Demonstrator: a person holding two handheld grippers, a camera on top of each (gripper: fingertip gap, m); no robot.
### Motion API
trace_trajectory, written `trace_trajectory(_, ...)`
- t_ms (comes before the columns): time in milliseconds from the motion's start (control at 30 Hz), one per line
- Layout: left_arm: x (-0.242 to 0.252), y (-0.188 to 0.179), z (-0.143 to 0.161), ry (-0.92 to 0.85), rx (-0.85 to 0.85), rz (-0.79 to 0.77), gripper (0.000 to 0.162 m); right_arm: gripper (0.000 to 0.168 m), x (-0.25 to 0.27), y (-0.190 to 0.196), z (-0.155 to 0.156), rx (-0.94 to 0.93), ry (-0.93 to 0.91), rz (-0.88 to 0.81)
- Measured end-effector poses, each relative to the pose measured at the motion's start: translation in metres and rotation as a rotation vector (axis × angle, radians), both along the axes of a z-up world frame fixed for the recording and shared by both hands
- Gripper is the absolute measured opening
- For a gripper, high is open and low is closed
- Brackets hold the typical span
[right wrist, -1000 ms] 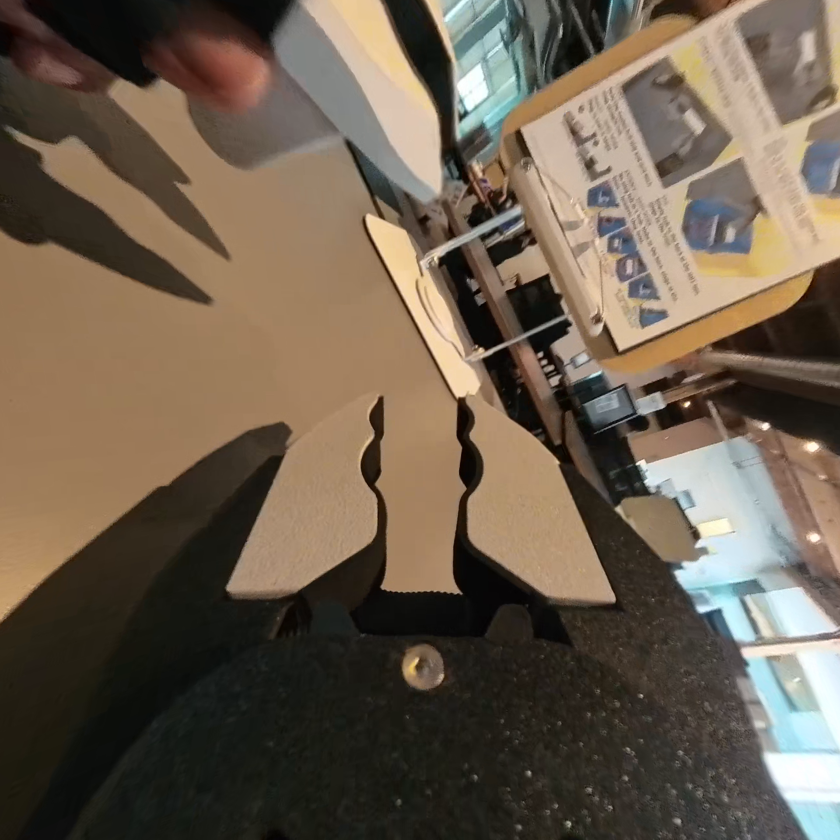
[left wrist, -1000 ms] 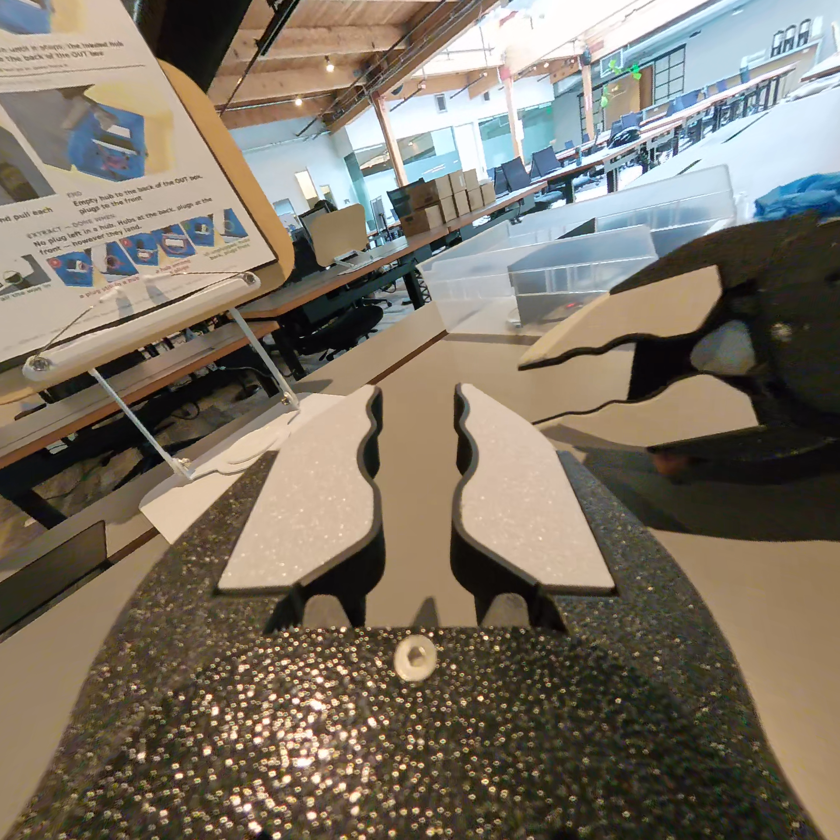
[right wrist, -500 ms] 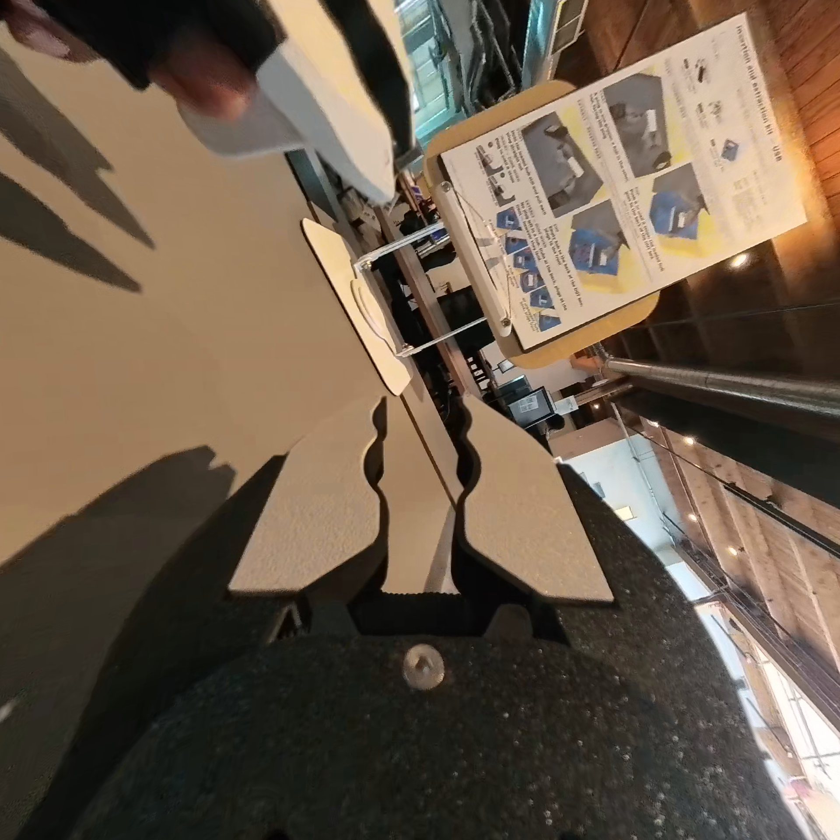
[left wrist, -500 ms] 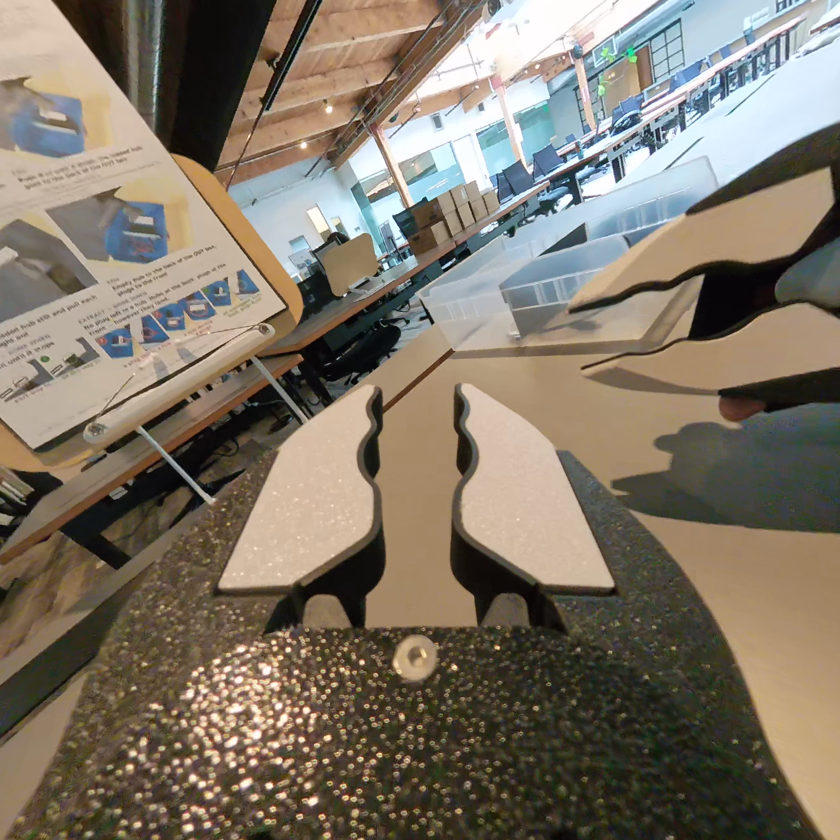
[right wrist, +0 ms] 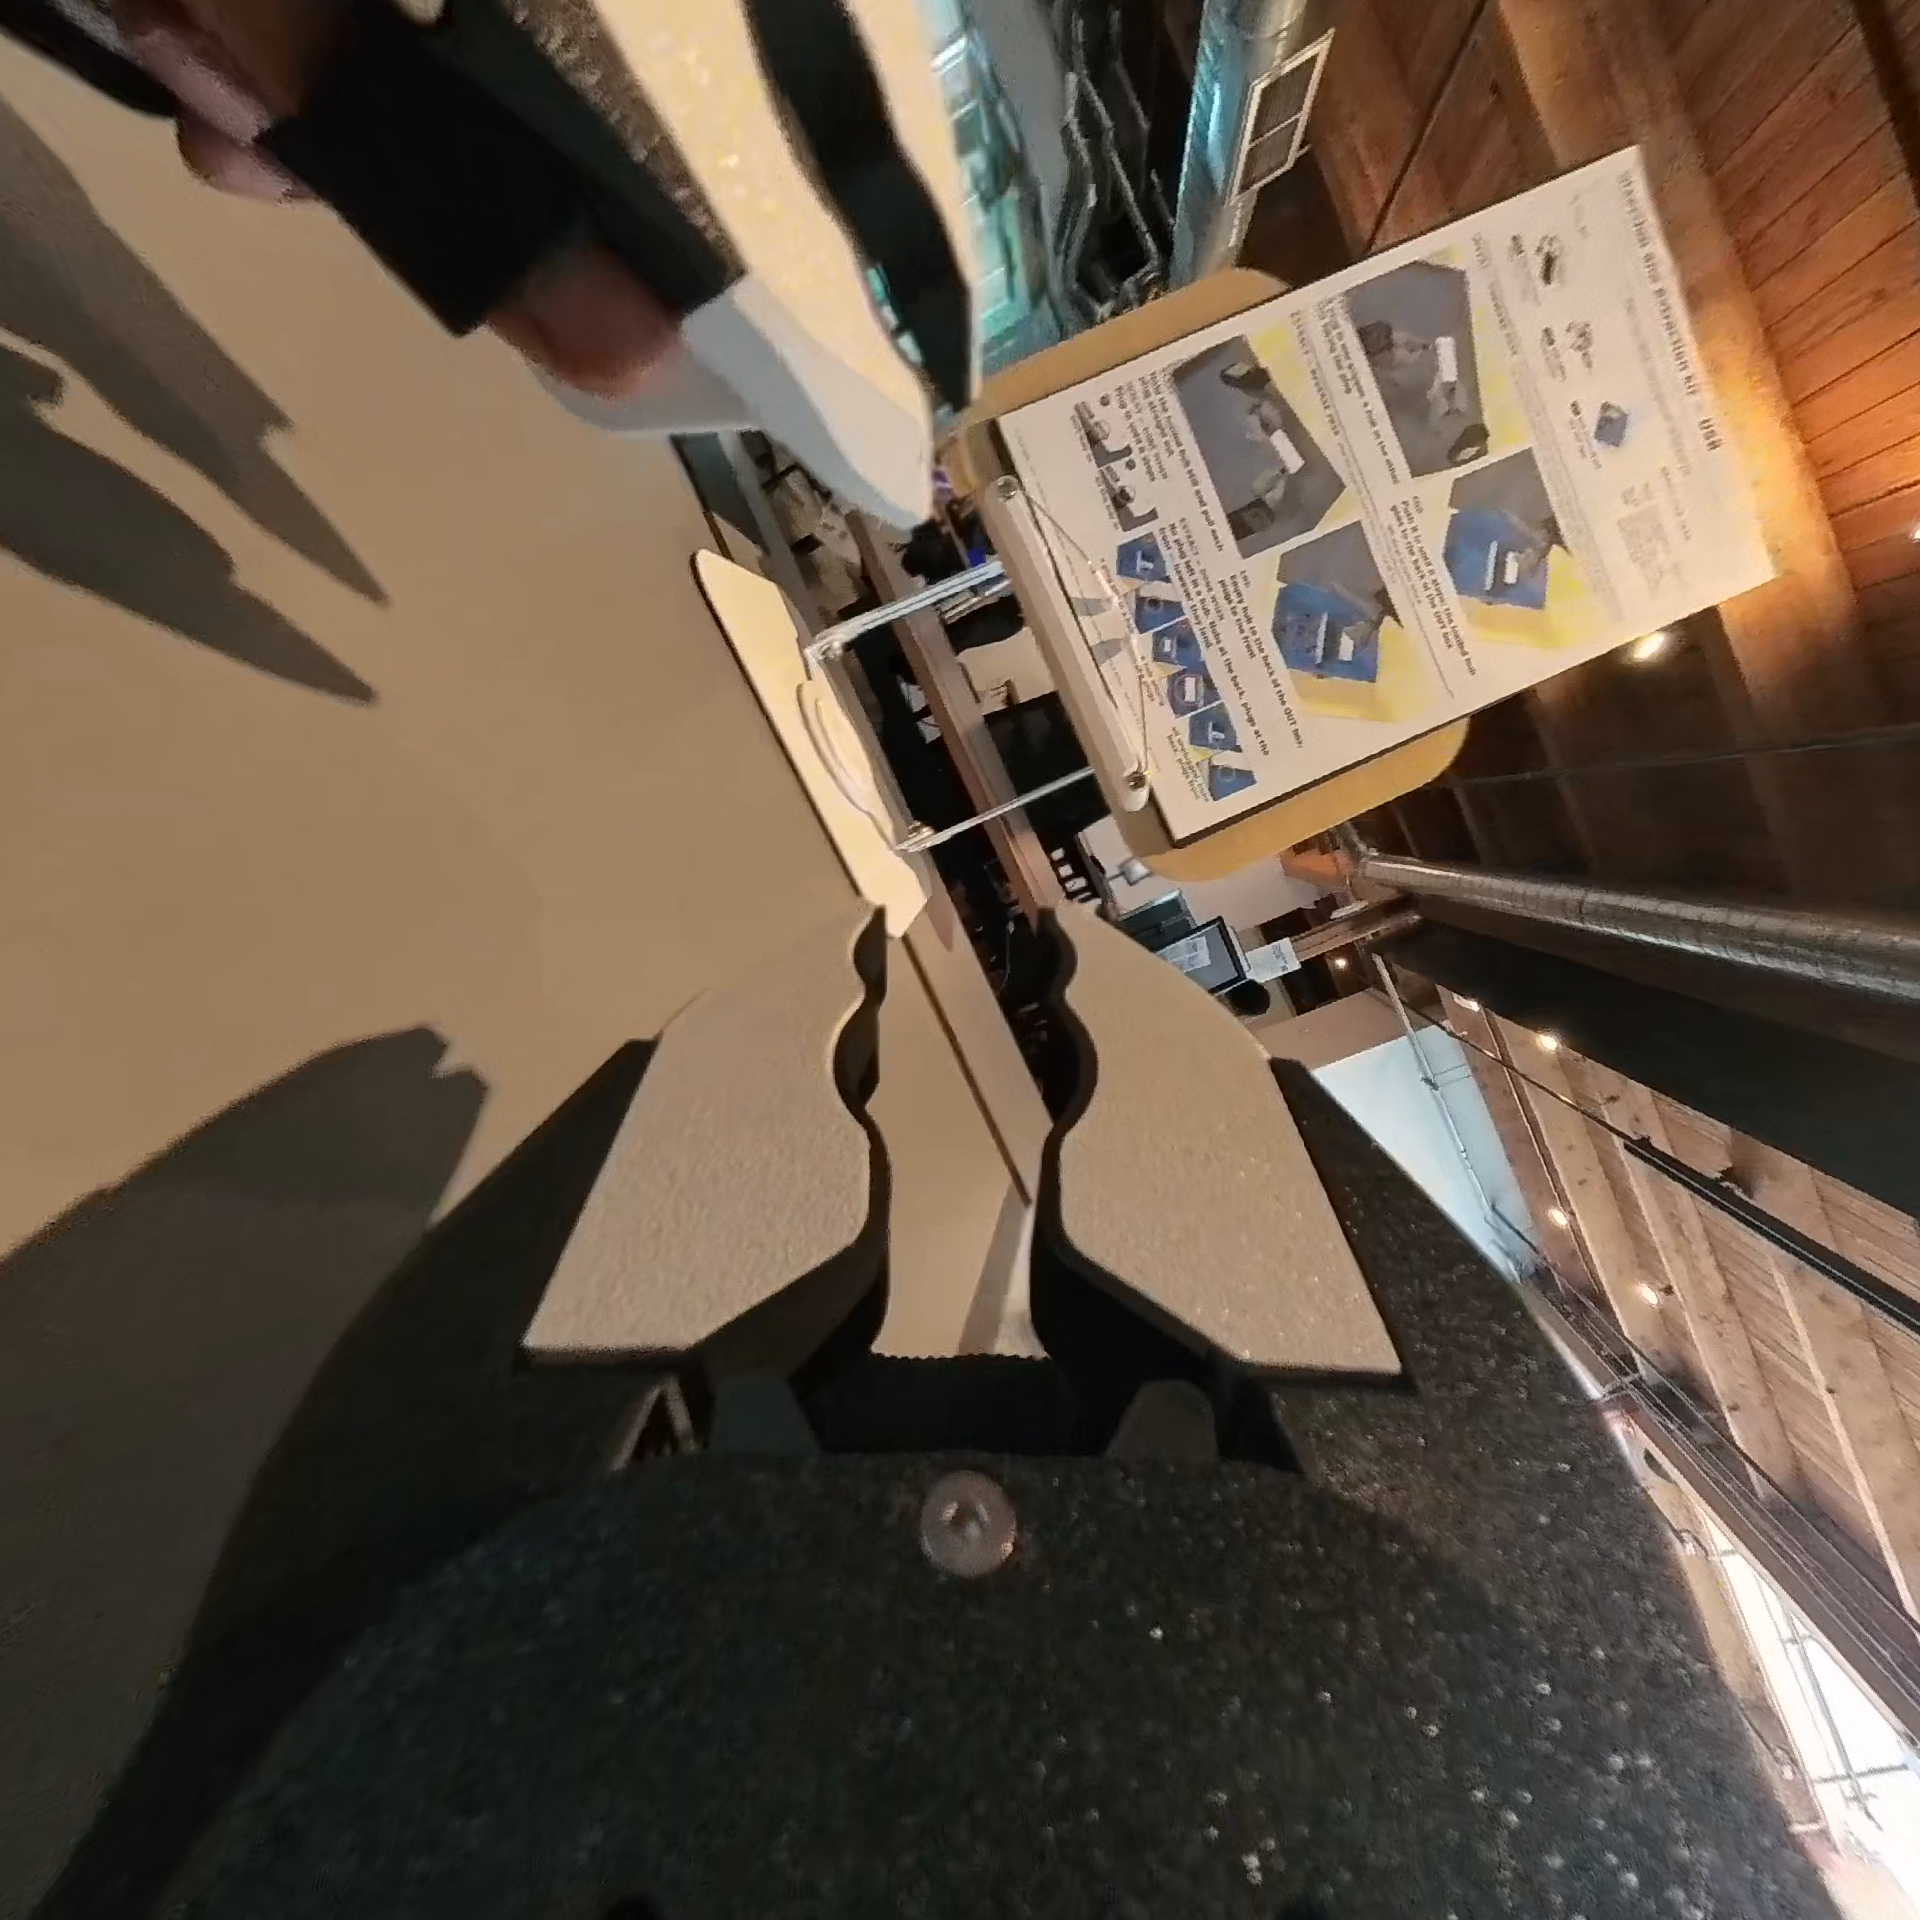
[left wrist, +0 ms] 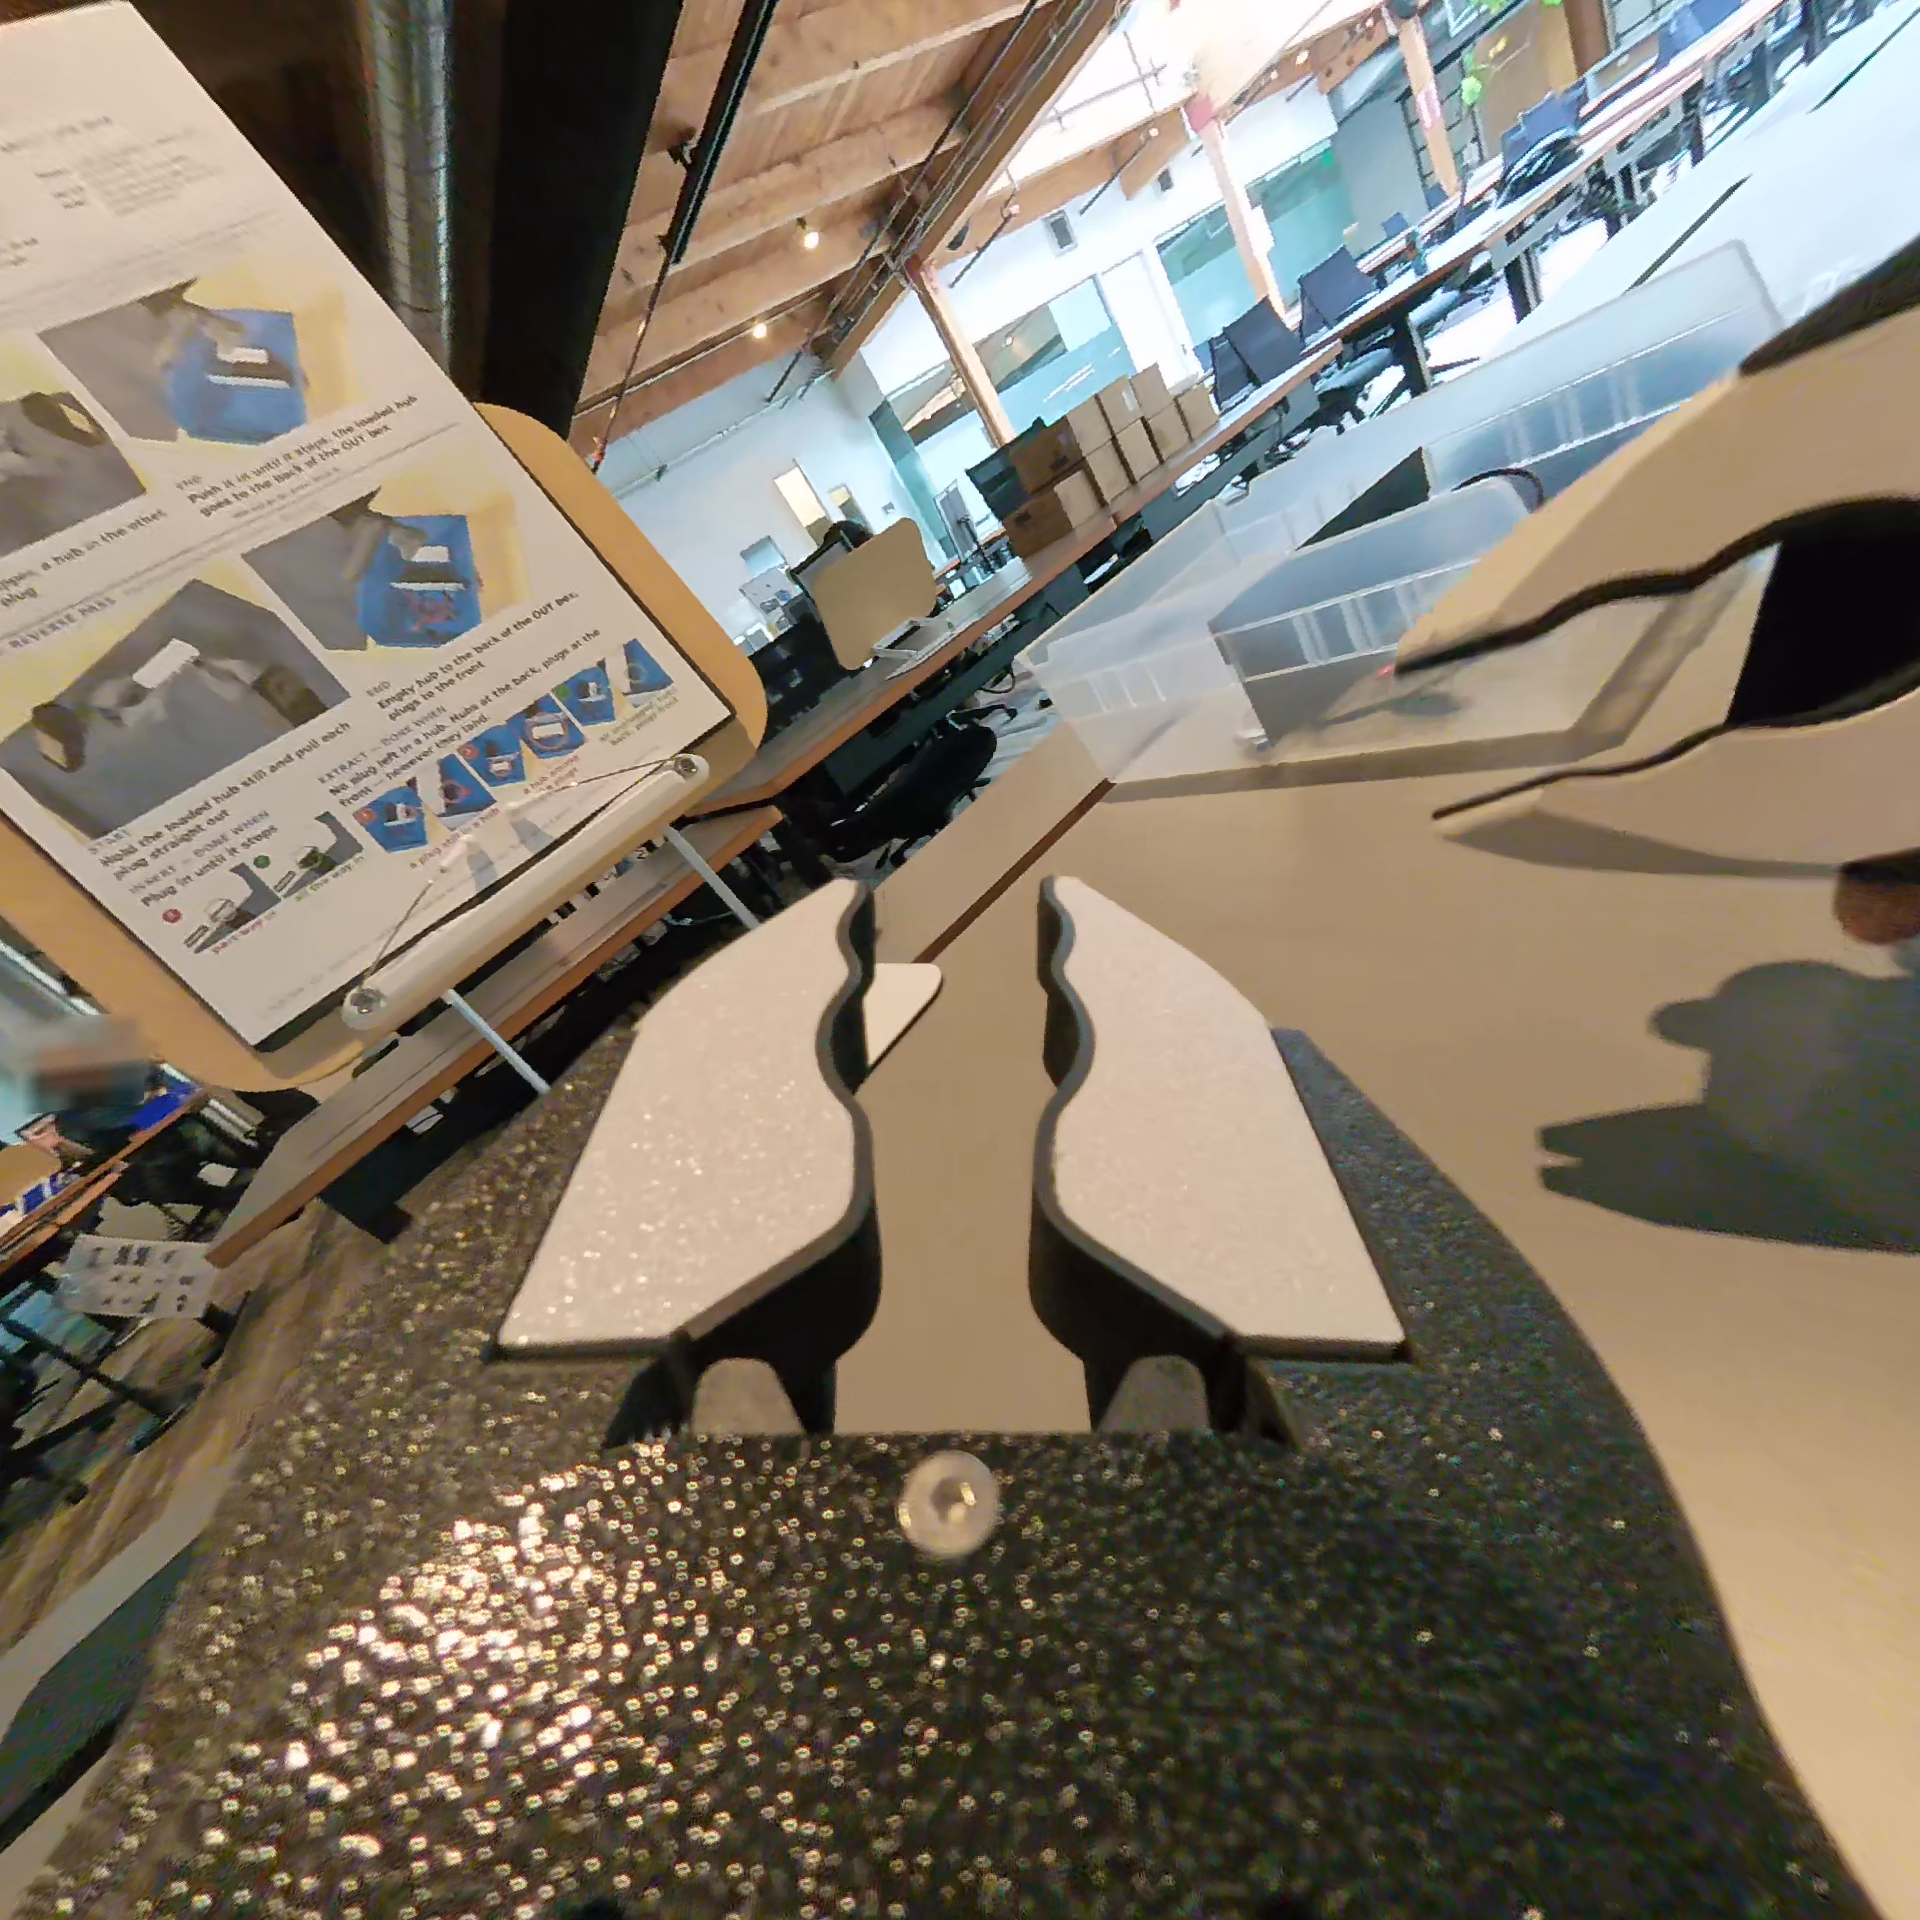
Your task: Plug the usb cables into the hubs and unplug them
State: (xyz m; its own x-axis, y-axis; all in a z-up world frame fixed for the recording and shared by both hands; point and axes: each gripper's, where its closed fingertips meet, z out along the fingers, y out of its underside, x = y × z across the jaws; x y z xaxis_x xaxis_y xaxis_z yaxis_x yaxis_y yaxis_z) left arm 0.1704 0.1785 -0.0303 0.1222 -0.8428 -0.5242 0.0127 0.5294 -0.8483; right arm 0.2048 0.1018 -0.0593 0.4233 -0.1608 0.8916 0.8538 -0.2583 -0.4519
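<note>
Item: left gripper (left wrist: 951, 914), fingers parted, holding nothing; we are hovering it near the table's (left wrist: 1403, 987) left edge.
Item: right gripper (right wrist: 971, 940), rolled sideways, likewise parted and empty.
Item: clear bins (left wrist: 1247, 644) along the table's far edge; no cable or hub is showing.
Risk, as we are judging it: swinging toward the bins, we could knock the instruction stand (left wrist: 312, 582) or clash grippers.

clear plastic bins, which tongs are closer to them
Right. The right tongs hang over the table with their tips just in front of the clear plastic bins. The left tongs sit farther back, beside the instruction board.
</note>
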Motion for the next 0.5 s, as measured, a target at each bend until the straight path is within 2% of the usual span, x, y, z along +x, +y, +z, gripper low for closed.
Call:
trace_trajectory(100,0.0,0.004,0.002,-0.014,-0.029,0.027,0.029,0.026,0.004,-0.005,0.024,0.055,-0.018,0.003)
trace_trajectory(267,0.012,0.008,-0.001,-0.031,-0.131,0.059,0.029,0.023,0.039,-0.011,0.094,0.106,-0.056,-0.046)
trace_trajectory(400,0.035,0.003,-0.008,-0.018,-0.197,0.068,0.029,0.022,0.104,-0.016,0.154,0.072,0.033,-0.114)
trace_trajectory(500,0.05,-0.011,-0.014,0.008,-0.185,0.052,0.029,0.019,0.166,-0.029,0.185,0.095,0.214,-0.131)
